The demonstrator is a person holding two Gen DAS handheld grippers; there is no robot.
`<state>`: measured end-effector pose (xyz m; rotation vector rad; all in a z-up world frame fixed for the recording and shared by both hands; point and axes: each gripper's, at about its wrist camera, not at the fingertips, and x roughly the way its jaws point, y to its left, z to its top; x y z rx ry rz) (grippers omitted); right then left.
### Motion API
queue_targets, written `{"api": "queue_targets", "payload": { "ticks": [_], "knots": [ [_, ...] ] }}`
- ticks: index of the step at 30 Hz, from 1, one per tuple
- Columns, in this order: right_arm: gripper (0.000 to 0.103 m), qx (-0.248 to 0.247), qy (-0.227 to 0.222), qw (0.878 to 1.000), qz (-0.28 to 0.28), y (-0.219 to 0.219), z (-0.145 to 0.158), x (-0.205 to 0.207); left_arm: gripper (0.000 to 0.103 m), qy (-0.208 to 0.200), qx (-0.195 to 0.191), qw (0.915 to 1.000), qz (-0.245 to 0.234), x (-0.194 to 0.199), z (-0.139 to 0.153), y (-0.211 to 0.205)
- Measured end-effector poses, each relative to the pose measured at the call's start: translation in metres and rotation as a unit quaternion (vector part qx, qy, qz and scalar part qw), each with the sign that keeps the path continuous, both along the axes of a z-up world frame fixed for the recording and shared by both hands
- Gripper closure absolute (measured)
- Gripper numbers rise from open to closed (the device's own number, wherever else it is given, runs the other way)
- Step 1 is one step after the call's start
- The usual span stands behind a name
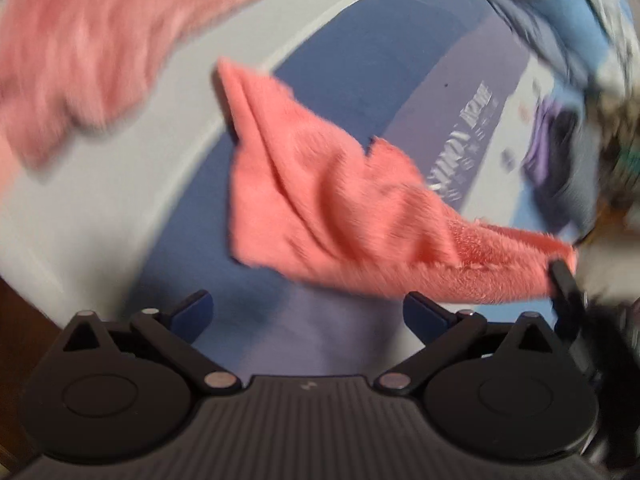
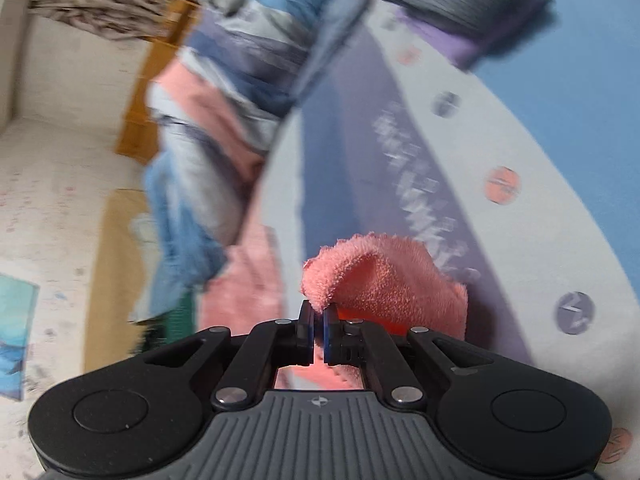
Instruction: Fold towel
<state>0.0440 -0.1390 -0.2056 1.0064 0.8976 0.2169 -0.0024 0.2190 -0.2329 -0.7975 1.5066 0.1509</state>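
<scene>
Right gripper (image 2: 319, 314): 2 fingers pinched tight on a corner of the pink towel (image 1: 332, 208), hanging crumpled in the air above the blue-and-grey bedsheet (image 1: 360, 52). Left gripper (image 1: 308, 312): spread wide, holding nothing, just below the towel.

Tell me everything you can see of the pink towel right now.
The pink towel is fluffy terry-like cloth, rumpled and hanging in the air above the blue and white bed sheet. The right gripper is shut on one corner. The left gripper is open, empty and below it. Motion blur hides finer detail.
</scene>
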Motion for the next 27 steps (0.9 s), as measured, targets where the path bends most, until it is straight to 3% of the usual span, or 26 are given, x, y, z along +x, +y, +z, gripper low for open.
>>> {"api": "queue_targets", "payload": {
  "ticks": [2, 5, 6, 10, 14, 16, 17, 19, 20, 21, 24, 27],
  "knots": [
    [0.099, 0.012, -0.017, 1.000, 0.001, 0.003, 0.015, -0.001, 0.001, 0.020, -0.066, 0.9958, 0.059, -0.006, -0.015, 0.006],
    [0.099, 0.017, -0.039, 0.999, 0.007, 0.008, 0.032, -0.001, 0.001, 0.044, -0.156, 0.9749, 0.152, -0.018, -0.041, 0.014],
    [0.099, 0.016, -0.045, 0.999, 0.011, 0.010, 0.037, -0.002, 0.001, 0.050, -0.174, 0.9670, 0.179, -0.021, -0.049, 0.016],
    [0.099, 0.019, -0.054, 0.998, 0.027, 0.013, 0.048, -0.008, 0.001, 0.055, -0.193, 0.9498, 0.240, -0.024, -0.071, 0.020],
    [0.099, 0.026, -0.055, 0.997, 0.039, 0.015, 0.052, -0.017, 0.003, 0.082, -0.261, 0.9041, 0.328, -0.036, -0.103, 0.016],
    [0.099, 0.025, -0.050, 0.998, 0.040, 0.014, 0.052, -0.021, 0.011, 0.087, -0.292, 0.8818, 0.360, -0.040, -0.115, 0.013],
    [0.099, 0.024, -0.048, 0.998, 0.040, 0.014, 0.052, -0.023, 0.023, 0.085, -0.305, 0.8736, 0.370, -0.040, -0.119, 0.011],
    [0.099, 0.019, -0.047, 0.998, 0.040, 0.011, 0.053, -0.026, 0.050, 0.079, -0.317, 0.8681, 0.374, -0.038, -0.122, 0.010],
    [0.099, 0.016, -0.045, 0.998, 0.041, 0.010, 0.054, -0.028, 0.077, 0.078, -0.317, 0.8691, 0.371, -0.036, -0.121, 0.011],
    [0.099, 0.016, -0.044, 0.998, 0.040, 0.008, 0.054, -0.029, 0.087, 0.077, -0.315, 0.8712, 0.368, -0.034, -0.119, 0.012],
    [0.099, 0.016, -0.046, 0.998, 0.036, 0.002, 0.057, -0.034, 0.092, 0.059, -0.304, 0.8778, 0.365, -0.025, -0.103, 0.020],
    [0.099, 0.027, -0.058, 0.998, 0.028, -0.006, 0.064, -0.034, 0.094, 0.014, -0.274, 0.9012, 0.335, 0.003, -0.066, 0.035]
  ]
}}
